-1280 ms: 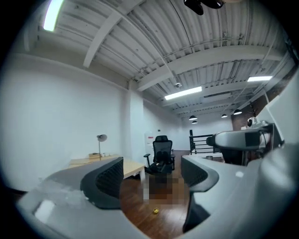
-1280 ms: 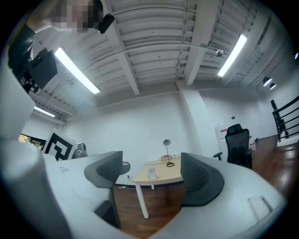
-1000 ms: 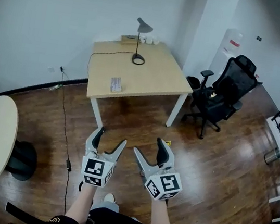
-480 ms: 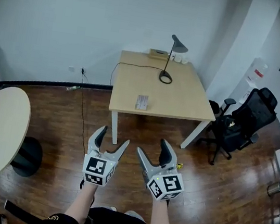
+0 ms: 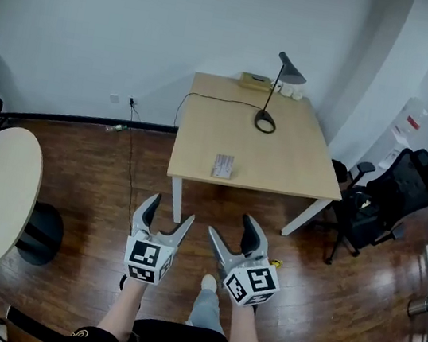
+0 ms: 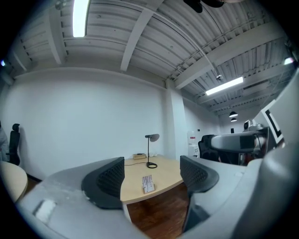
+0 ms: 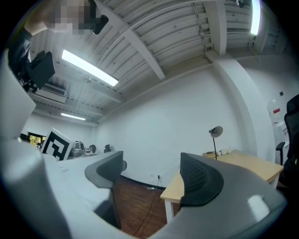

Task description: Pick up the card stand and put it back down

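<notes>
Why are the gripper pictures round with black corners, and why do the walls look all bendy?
Left gripper view: a wide lens bends the ceiling beams and darkens the corners; the close fingers look soft, the card stand sharper. Right gripper view: same round edge, bright strip light. Head view: curved walls, shiny glare on the floor.

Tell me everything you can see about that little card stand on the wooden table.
The card stand is a small pale rectangular card with rows of print too small to read, standing roughly upright. It sits alone near the front edge of the light wooden table, well apart from the lamp; only the tabletop touches it.
</notes>
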Action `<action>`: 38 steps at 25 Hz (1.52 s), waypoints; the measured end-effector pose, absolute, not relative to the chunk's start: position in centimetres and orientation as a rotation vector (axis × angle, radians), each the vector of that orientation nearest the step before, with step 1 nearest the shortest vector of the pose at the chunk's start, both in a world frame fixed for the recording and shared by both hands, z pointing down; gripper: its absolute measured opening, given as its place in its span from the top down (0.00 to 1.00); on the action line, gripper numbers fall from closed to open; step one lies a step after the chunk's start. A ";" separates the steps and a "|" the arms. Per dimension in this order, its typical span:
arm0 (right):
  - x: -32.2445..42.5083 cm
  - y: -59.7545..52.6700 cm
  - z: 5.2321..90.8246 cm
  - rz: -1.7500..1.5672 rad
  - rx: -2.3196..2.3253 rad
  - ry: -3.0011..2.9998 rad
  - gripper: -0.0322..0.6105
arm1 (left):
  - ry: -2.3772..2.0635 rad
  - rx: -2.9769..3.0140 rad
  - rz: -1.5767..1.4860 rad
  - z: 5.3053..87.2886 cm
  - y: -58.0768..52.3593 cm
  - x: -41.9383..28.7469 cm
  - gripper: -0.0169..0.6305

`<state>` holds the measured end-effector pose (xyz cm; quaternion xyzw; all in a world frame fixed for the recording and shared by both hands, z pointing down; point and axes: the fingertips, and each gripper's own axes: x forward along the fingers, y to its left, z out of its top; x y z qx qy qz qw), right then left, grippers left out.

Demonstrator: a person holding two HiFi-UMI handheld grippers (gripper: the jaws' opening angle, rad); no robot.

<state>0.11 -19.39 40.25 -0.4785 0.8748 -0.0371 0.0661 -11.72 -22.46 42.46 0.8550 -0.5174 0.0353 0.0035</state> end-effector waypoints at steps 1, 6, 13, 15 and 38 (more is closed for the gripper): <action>0.3 -21.1 40.5 -0.119 -1.432 2.650 0.36 | -1.643 2.669 0.117 42.7 -23.9 -11.5 0.39; 1.5 -28.4 39.2 -0.098 -1.348 2.710 0.37 | -1.744 2.616 0.126 41.8 -30.6 -10.0 0.39; 6.2 -36.7 38.6 -0.109 -1.298 2.757 0.38 | -1.796 2.572 0.088 40.9 -38.6 -5.9 0.39; 7.4 -38.5 38.3 -0.092 -1.292 2.777 0.38 | -1.812 2.572 0.075 40.6 -40.3 -4.8 0.39; 7.8 -48.6 43.6 -0.215 -1.423 2.822 0.40 | -1.639 2.626 0.173 45.1 -49.3 -4.1 0.46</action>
